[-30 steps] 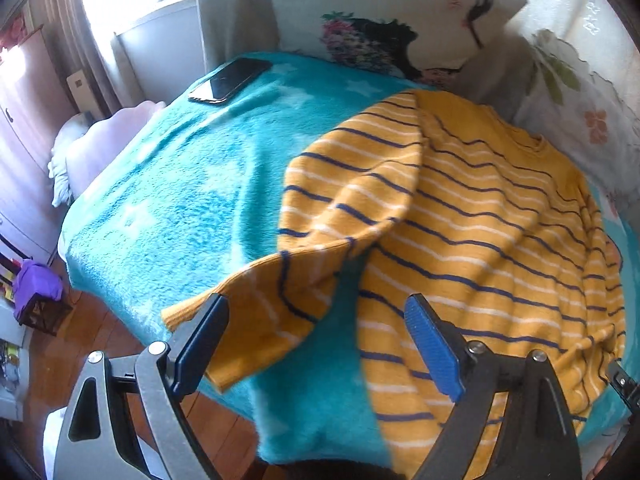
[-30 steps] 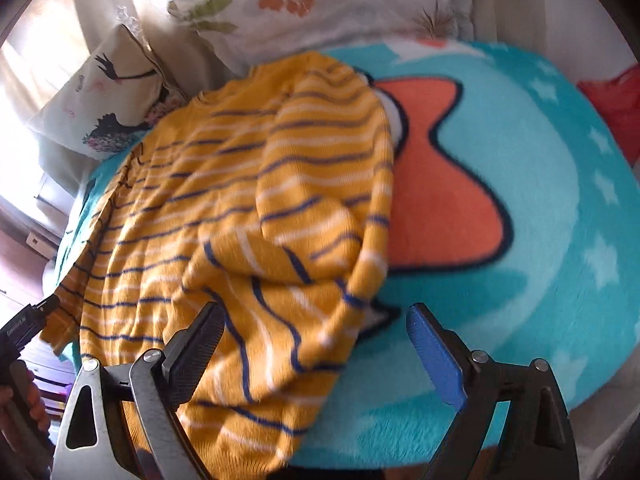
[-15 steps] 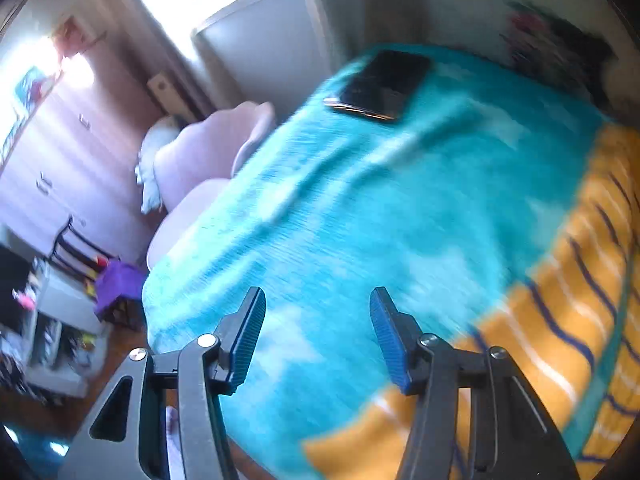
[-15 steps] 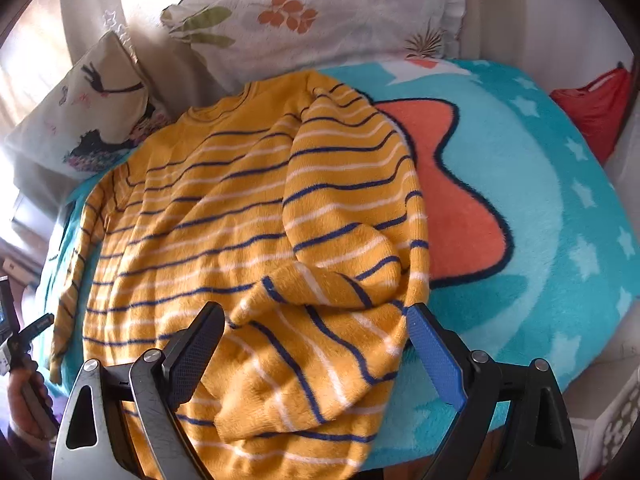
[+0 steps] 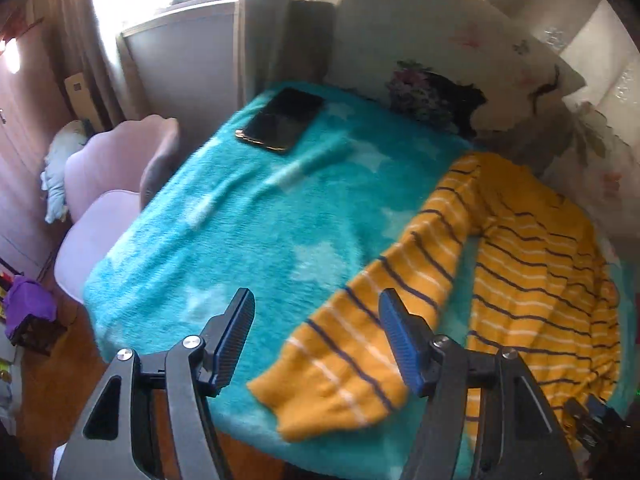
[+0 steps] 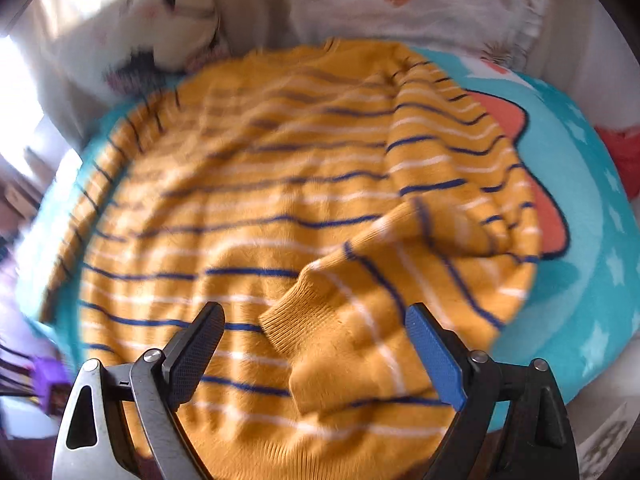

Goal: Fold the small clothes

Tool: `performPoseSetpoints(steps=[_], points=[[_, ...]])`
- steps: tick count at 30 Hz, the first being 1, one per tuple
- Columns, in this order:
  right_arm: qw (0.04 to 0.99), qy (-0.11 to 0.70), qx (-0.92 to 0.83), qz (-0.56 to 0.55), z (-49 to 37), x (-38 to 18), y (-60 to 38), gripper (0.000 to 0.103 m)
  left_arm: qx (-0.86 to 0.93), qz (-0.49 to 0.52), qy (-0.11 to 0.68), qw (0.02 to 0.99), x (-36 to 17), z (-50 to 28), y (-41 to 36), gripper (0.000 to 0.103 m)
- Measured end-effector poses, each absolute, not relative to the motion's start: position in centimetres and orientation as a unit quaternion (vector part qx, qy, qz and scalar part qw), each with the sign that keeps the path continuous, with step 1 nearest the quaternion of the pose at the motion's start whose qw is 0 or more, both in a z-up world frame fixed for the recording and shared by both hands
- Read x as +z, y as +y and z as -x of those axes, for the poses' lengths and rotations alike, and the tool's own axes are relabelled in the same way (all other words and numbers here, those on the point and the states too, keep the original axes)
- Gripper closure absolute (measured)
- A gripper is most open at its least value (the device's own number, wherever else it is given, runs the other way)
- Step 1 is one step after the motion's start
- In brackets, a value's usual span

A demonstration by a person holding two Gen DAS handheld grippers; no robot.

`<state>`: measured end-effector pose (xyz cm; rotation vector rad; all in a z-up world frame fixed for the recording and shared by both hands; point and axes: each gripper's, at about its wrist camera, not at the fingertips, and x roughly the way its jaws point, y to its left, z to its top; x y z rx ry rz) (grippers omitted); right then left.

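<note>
Yellow striped sweater (image 6: 280, 200) flat on teal blanket (image 5: 240, 220), left hand-held gripper (image 5: 316, 340) and right hand-held gripper (image 6: 316, 356) both agape, empty.

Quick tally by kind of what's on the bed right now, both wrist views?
Clothes: 1, mustard-yellow knit sweater with navy and white stripes
Phones: 1, black smartphone
Pillows: 2, bird-print cushion, leaf-print pillow
Blankets: 1, fuzzy teal star blanket
Total: 5
</note>
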<state>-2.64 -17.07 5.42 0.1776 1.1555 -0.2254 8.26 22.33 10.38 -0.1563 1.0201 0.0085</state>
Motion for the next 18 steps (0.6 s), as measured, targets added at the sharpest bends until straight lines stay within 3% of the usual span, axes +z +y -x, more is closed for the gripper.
performPoseSetpoints(steps=[1, 2, 3, 4, 5, 10, 16, 18], points=[[0.821, 0.555, -0.113, -0.066, 2.2, 4.3, -16.7, 0.038, -0.013, 0.074, 0.489, 0.869, 10.6, -8.1, 21.0, 0.039], [0.814, 0.566, -0.12, -0.052, 2.0, 3.4, -16.6, 0.043, -0.025, 0.068, 0.488, 0.87, 10.7, -7.9, 19.6, 0.039], [0.821, 0.556, -0.117, -0.058, 2.1, 3.7, -16.8, 0.055, -0.034, 0.061, 0.487, 0.871, 10.7, -7.5, 18.4, 0.039], [0.823, 0.55, -0.116, -0.079, 2.3, 4.4, -17.4, 0.081, -0.045, 0.055, 0.485, 0.872, 10.8, -7.2, 17.5, 0.039], [0.823, 0.549, -0.114, -0.095, 2.5, 5.1, -18.1, 0.092, -0.053, 0.046, 0.485, 0.872, 10.9, -6.8, 16.4, 0.039], [0.847, 0.476, -0.158, -0.177, 6.1, 10.8, -25.6, 0.094, -0.067, 0.045, 0.512, 0.855, 9.4, -4.8, 13.4, 0.039], [0.802, 0.457, -0.36, -0.135, 10.2, 13.2, -39.5, 0.093, -0.073, 0.061, 0.555, 0.826, 7.0, -3.4, 10.7, 0.039], [0.758, 0.475, -0.434, -0.101, 11.4, 12.6, -43.6, 0.087, -0.079, 0.07, 0.568, 0.816, 6.0, -2.6, 9.8, 0.039]])
